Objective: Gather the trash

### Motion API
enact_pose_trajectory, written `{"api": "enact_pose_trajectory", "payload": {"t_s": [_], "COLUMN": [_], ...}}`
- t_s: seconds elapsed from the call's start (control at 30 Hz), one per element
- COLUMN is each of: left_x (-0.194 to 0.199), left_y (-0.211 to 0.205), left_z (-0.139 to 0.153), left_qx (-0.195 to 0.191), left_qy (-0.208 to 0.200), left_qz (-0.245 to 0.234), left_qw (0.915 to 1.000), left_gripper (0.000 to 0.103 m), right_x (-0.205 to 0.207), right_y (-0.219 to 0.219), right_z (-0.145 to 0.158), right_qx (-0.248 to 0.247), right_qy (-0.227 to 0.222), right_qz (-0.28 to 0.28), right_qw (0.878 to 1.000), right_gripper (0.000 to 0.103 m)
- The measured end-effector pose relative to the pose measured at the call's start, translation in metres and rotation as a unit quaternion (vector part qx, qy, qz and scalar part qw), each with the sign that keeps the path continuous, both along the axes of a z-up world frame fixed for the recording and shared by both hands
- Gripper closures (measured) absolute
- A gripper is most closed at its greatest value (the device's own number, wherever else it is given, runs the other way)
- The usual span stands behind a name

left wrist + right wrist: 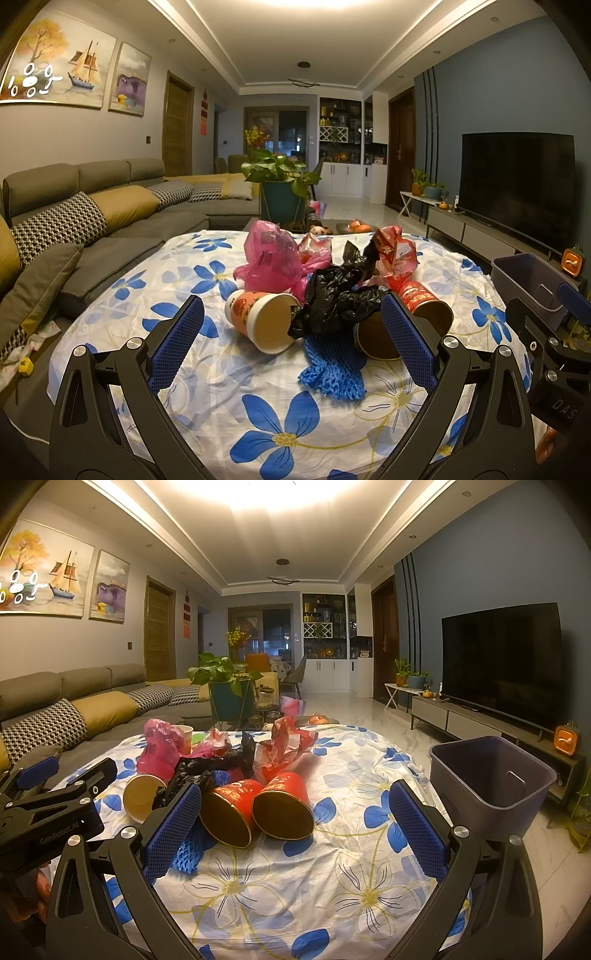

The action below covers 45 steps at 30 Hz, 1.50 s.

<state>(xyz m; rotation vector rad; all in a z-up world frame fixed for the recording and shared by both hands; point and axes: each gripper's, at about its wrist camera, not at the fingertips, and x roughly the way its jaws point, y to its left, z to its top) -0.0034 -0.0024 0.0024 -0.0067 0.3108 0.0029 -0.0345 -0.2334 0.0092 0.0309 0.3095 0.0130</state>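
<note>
Trash heap on flowered table, both tongs agape

Trash pile (pixel 332 288) at frame centre on the floral-clothed table (pixel 258 424): orange paper cup (pixel 262 321) on its side, black plastic bag (pixel 340 299), pink bag (pixel 269 262), blue foam net (pixel 332 369), two red cups (pixel 255 808) lying mouths forward. Grey bin (pixel 491 782) at right edge, beside the table. Left tongs (pixel 291 350) spread wide, empty; right tongs (pixel 295 834) likewise spread, empty
</note>
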Motion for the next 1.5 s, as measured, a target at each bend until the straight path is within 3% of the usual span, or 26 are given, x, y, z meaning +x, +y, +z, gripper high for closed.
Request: {"api": "enact_pose_trajectory", "payload": {"t_s": [1.27, 1.5], "left_x": [0.006, 0.008], "left_y": [0.002, 0.006], "left_z": [-0.008, -0.012], "left_qx": [-0.006, -0.008], "left_qy": [0.004, 0.005], "left_qz": [0.006, 0.008], "left_qw": [1.0, 0.9999], "left_gripper": [0.008, 0.008], "right_x": [0.003, 0.004], "right_y": [-0.004, -0.004], "right_z": [-0.01, -0.011], "right_qx": [0.007, 0.008], "right_qy": [-0.002, -0.001], "right_qz": [0.001, 0.003], "right_qw": [1.0, 1.0], "right_gripper": [0.006, 0.01]}}
